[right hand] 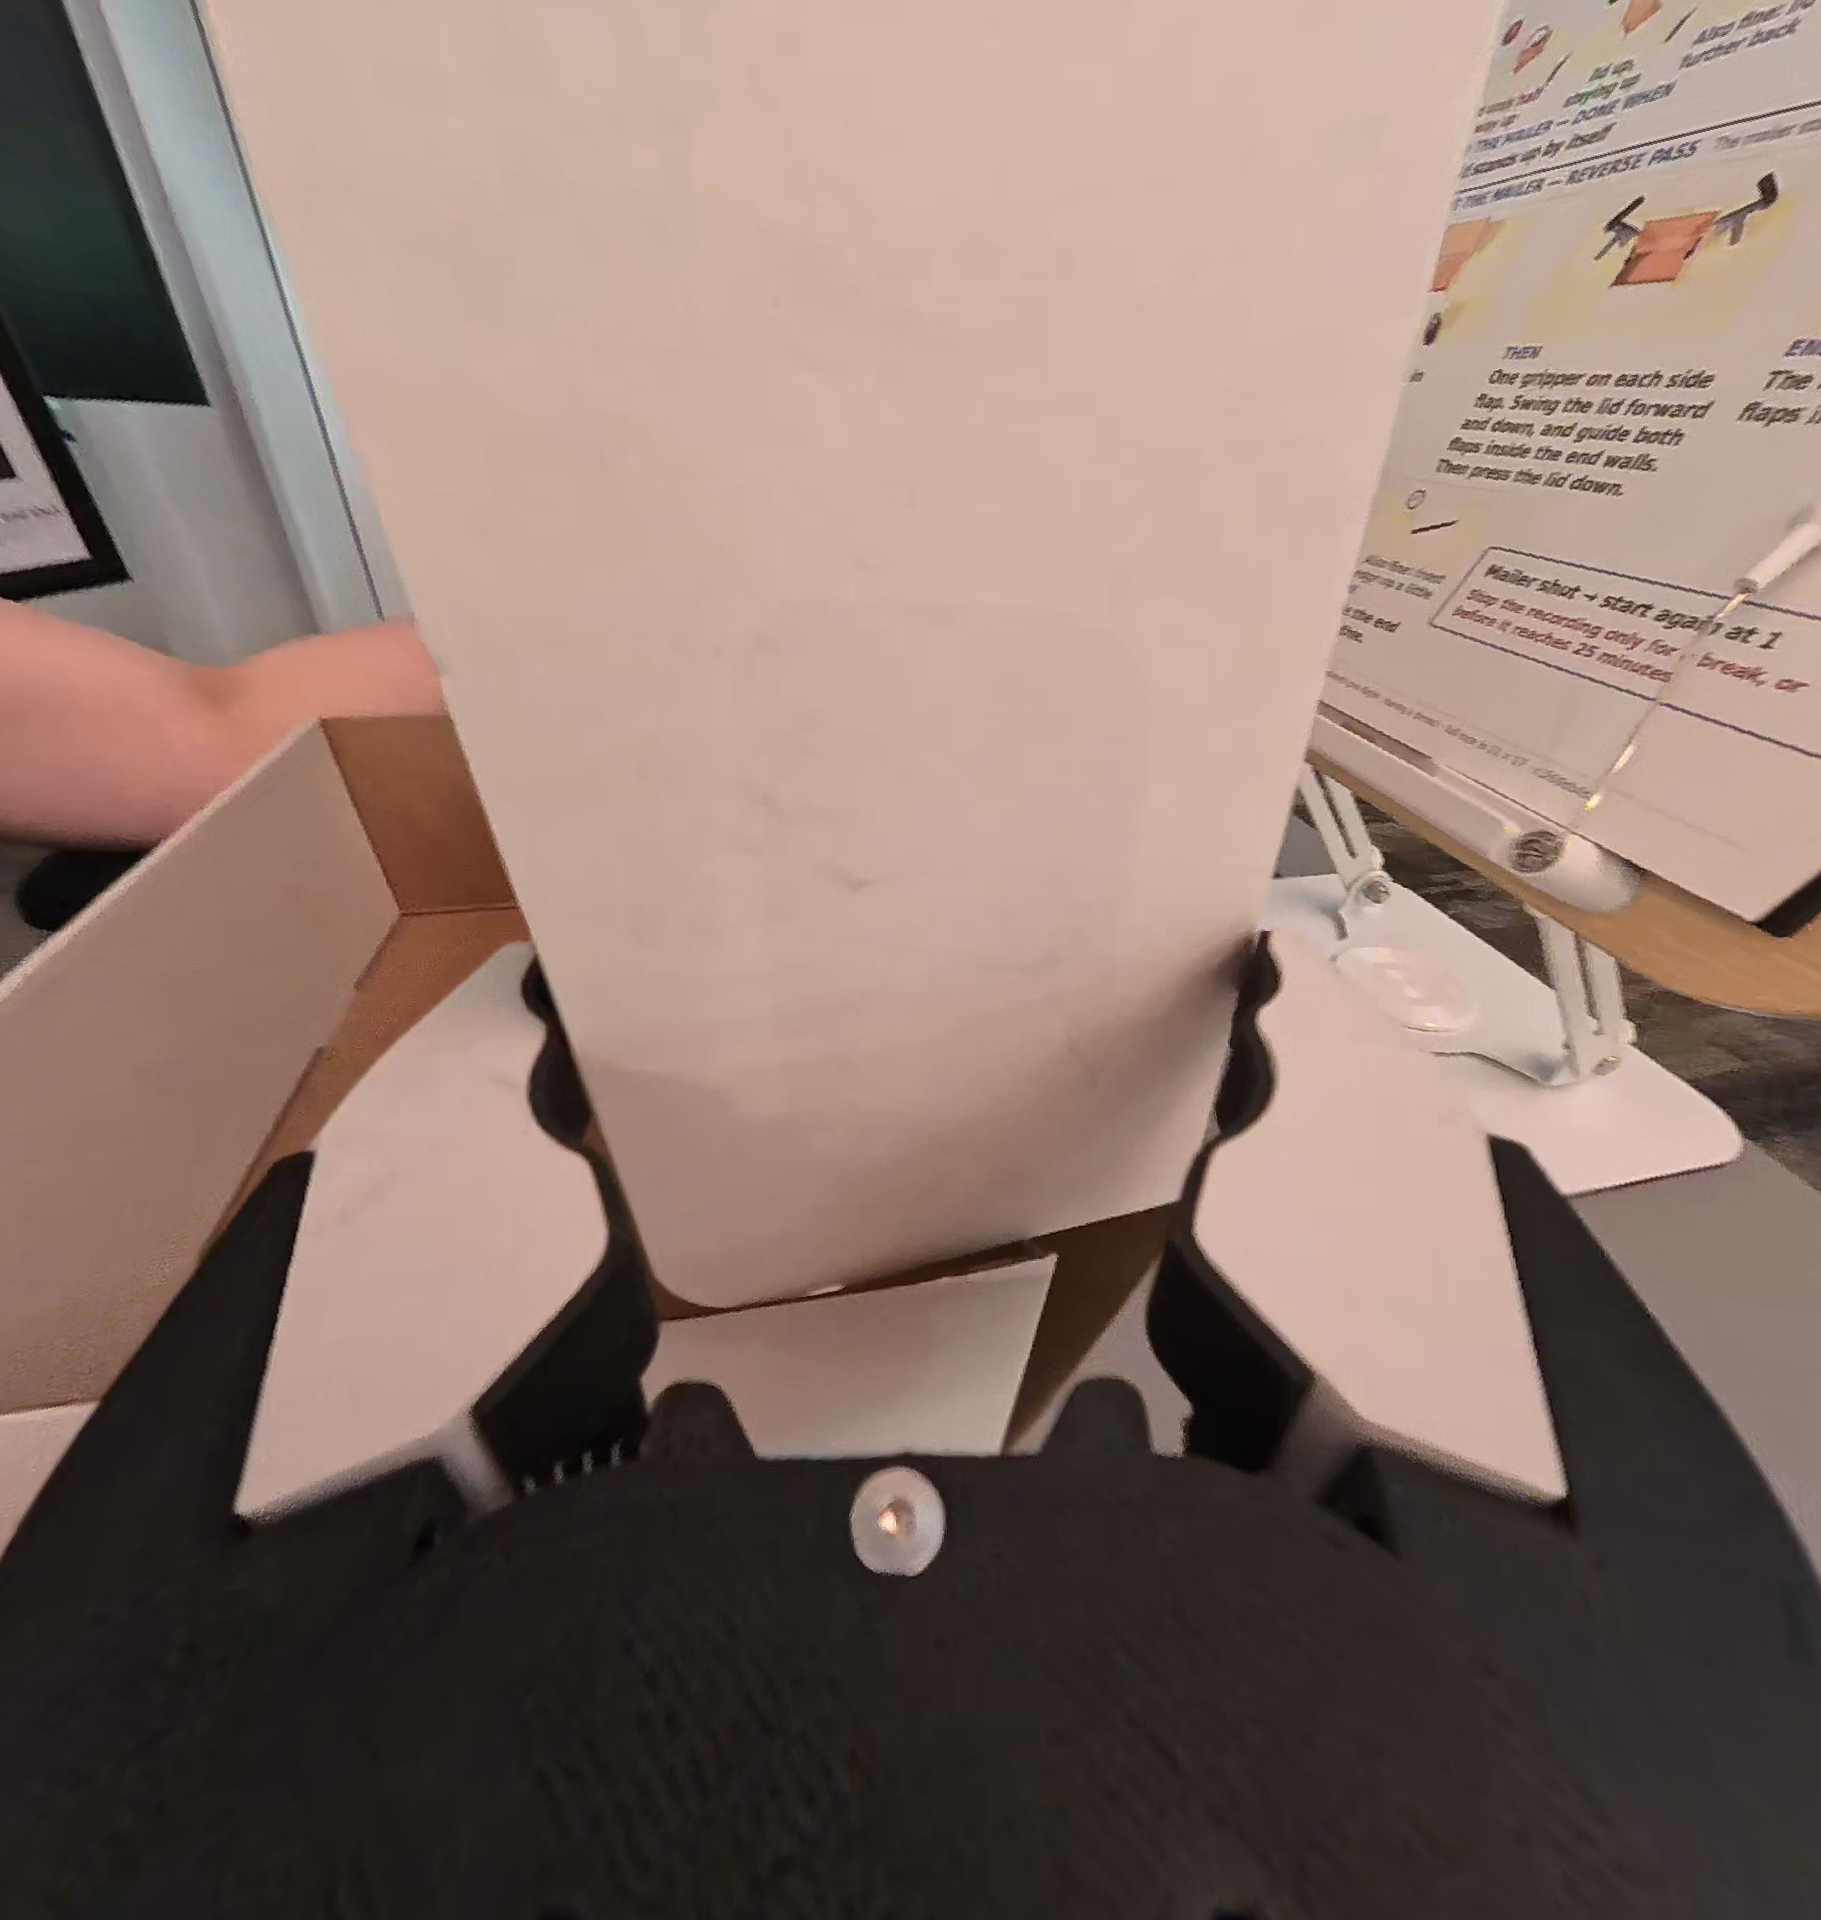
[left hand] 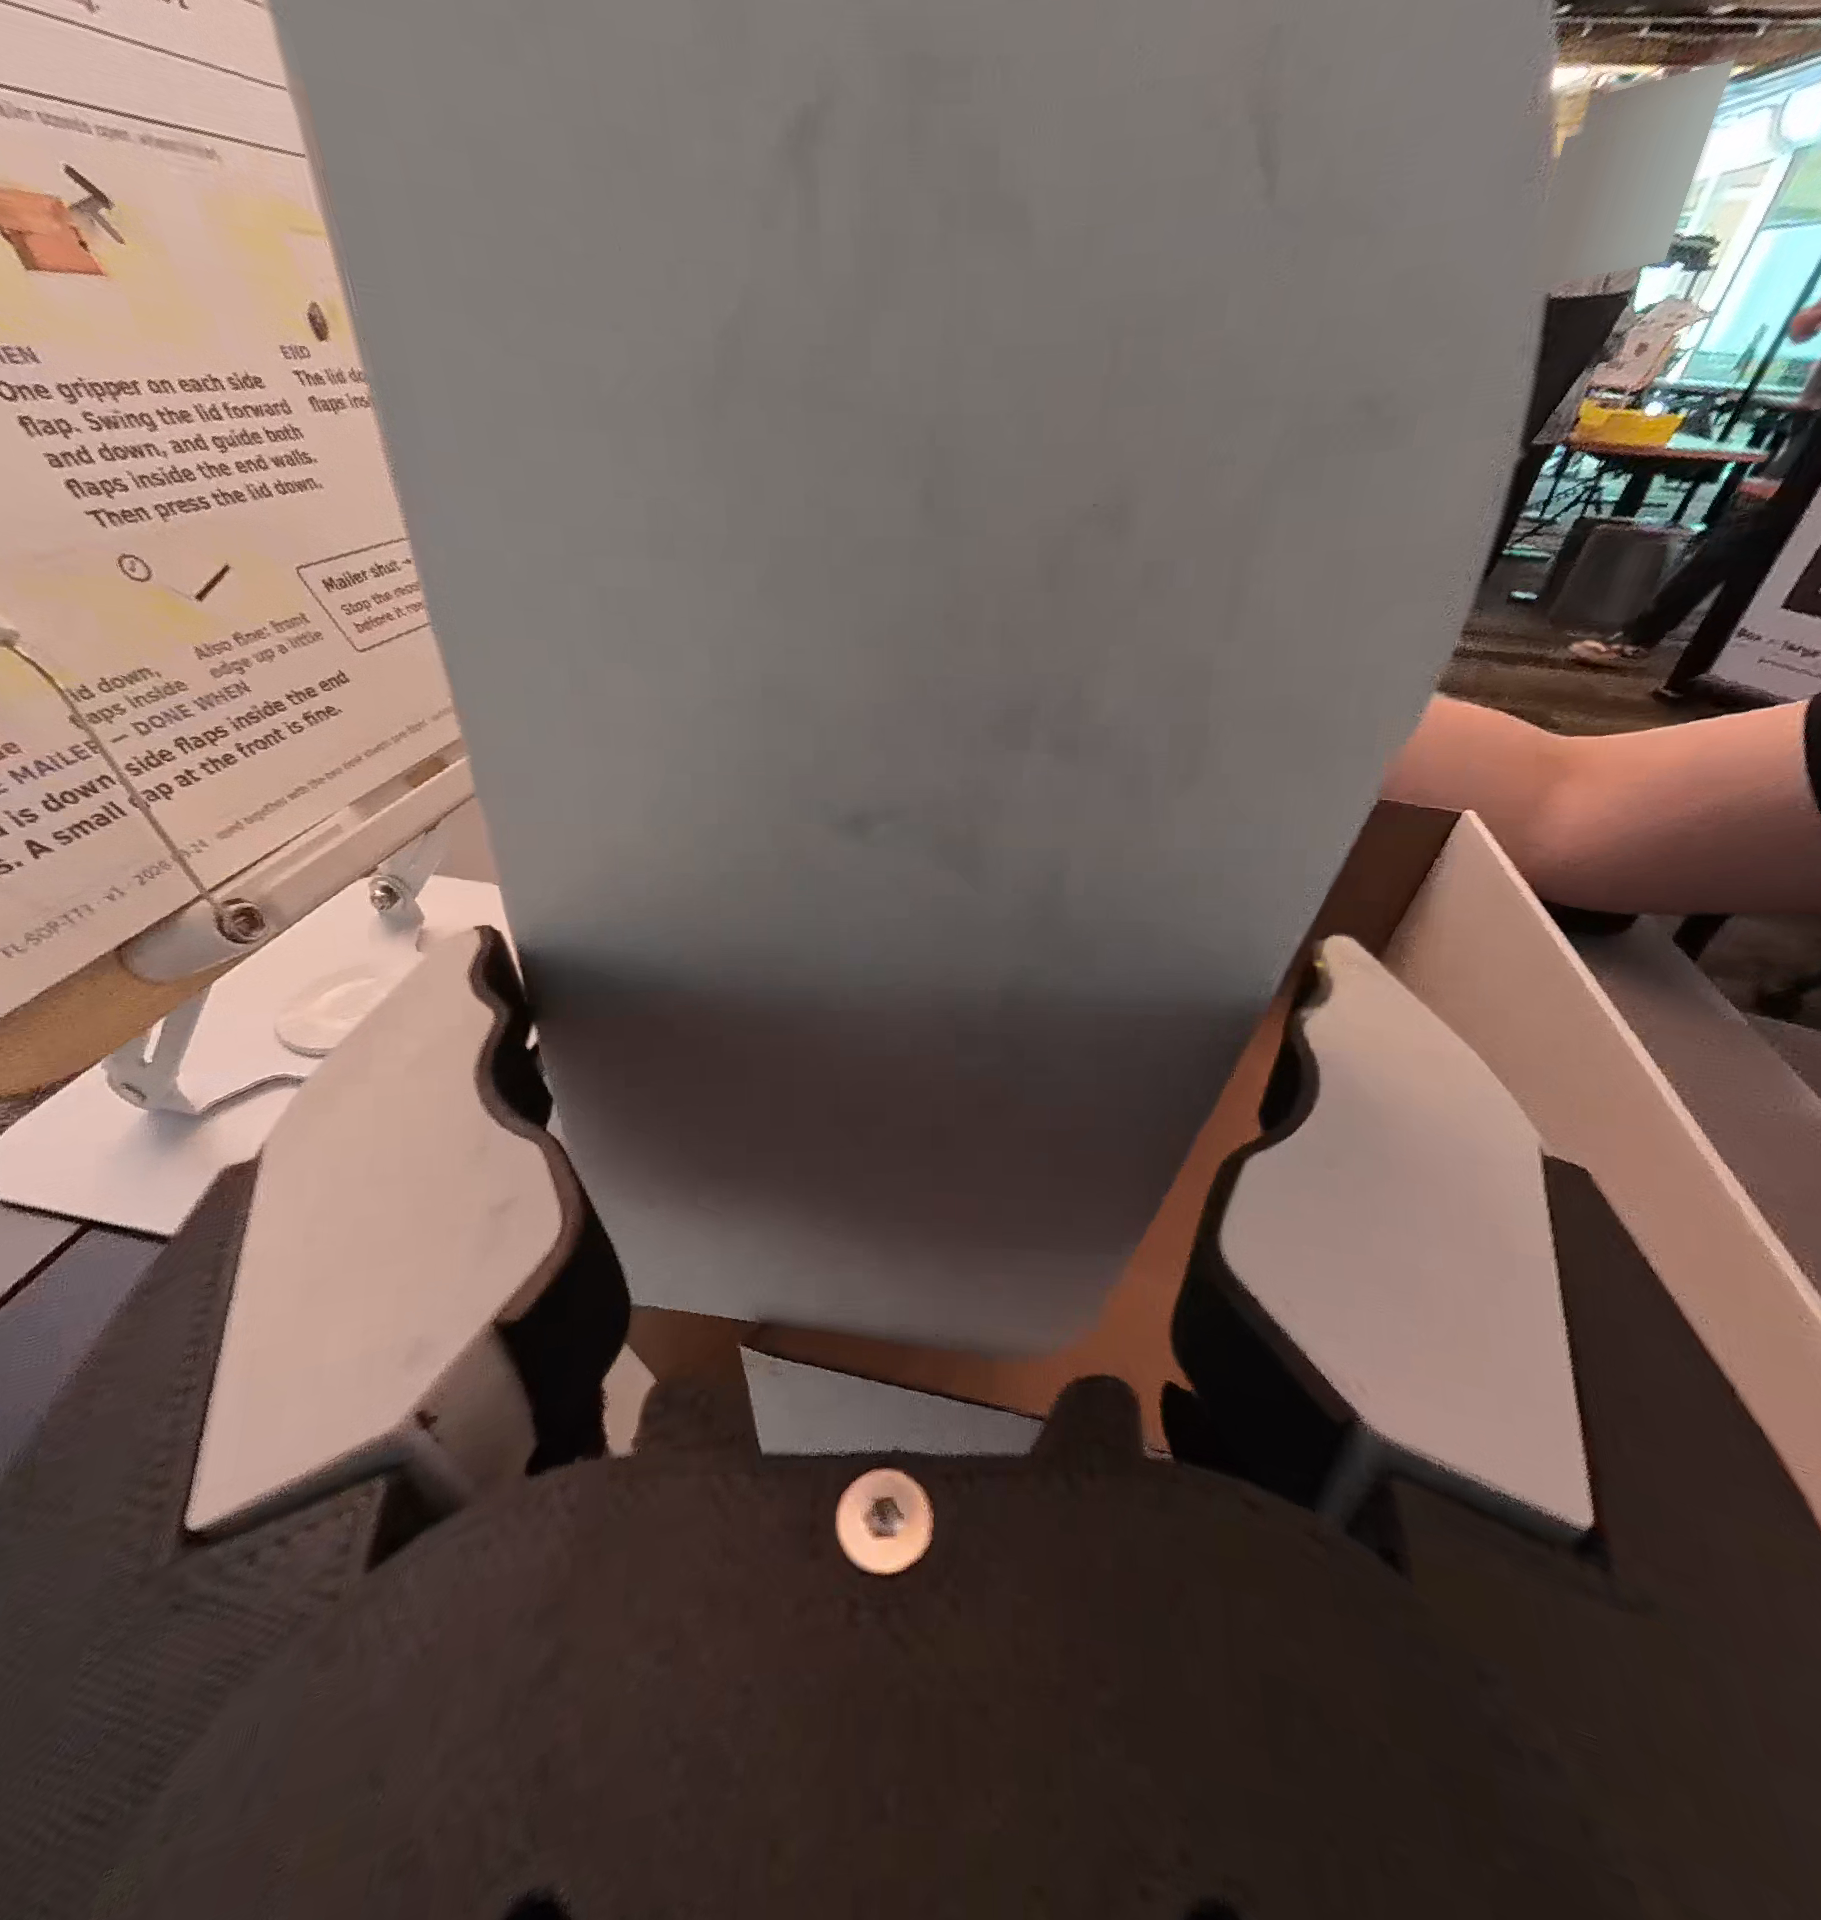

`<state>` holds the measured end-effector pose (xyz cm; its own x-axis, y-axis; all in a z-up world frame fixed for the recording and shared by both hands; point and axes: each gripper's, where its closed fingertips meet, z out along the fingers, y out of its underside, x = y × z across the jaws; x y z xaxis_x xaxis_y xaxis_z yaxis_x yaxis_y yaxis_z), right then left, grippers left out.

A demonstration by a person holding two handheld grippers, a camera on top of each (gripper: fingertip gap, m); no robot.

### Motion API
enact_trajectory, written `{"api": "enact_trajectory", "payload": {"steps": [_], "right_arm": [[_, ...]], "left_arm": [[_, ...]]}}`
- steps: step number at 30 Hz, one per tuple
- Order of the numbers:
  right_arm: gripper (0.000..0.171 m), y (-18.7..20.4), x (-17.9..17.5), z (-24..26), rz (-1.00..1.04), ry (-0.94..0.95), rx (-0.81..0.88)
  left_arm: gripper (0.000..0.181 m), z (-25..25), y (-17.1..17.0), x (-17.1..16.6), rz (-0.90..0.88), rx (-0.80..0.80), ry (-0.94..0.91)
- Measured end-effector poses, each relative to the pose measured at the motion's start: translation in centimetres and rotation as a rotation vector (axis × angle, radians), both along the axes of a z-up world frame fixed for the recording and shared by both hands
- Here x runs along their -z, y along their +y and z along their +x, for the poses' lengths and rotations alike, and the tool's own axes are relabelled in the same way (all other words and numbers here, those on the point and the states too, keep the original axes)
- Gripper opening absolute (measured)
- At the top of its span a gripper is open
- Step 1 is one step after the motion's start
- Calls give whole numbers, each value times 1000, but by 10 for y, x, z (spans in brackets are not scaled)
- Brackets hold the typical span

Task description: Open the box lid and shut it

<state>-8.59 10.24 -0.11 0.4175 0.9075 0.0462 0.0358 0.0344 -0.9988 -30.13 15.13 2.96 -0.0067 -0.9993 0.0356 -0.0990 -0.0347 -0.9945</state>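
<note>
Left tongs [left hand: 911, 1039] and right tongs [right hand: 901, 1029] each clamp an upright side flap [left hand: 916, 623] [right hand: 844, 520].

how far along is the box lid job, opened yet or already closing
Done: the box is open, its brown inside showing, with the white side flaps standing up. In hand: the left gripper and right gripper each have a flap between their fingers, though whether they pinch it is unclear. Left: swing the lid down, tuck the flaps inside, press shut.
</note>
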Motion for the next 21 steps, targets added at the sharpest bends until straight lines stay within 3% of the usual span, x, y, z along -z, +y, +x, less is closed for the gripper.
{"api": "enact_trajectory", "payload": {"steps": [2,11,17,21], "right_arm": [[119,2,2,1,6,-25,19],[125,1,13,4,-48,-28,18],[133,0,44,20,-232,85,-93],[133,-1,68,13,-367,73,-196]], "left_arm": [[126,-1,0,0,13,3,-5],[134,-18,-2,5,-78,66,-61],[137,-27,12,41,-222,101,-107],[136,-27,2,58,-328,201,-107]]}}
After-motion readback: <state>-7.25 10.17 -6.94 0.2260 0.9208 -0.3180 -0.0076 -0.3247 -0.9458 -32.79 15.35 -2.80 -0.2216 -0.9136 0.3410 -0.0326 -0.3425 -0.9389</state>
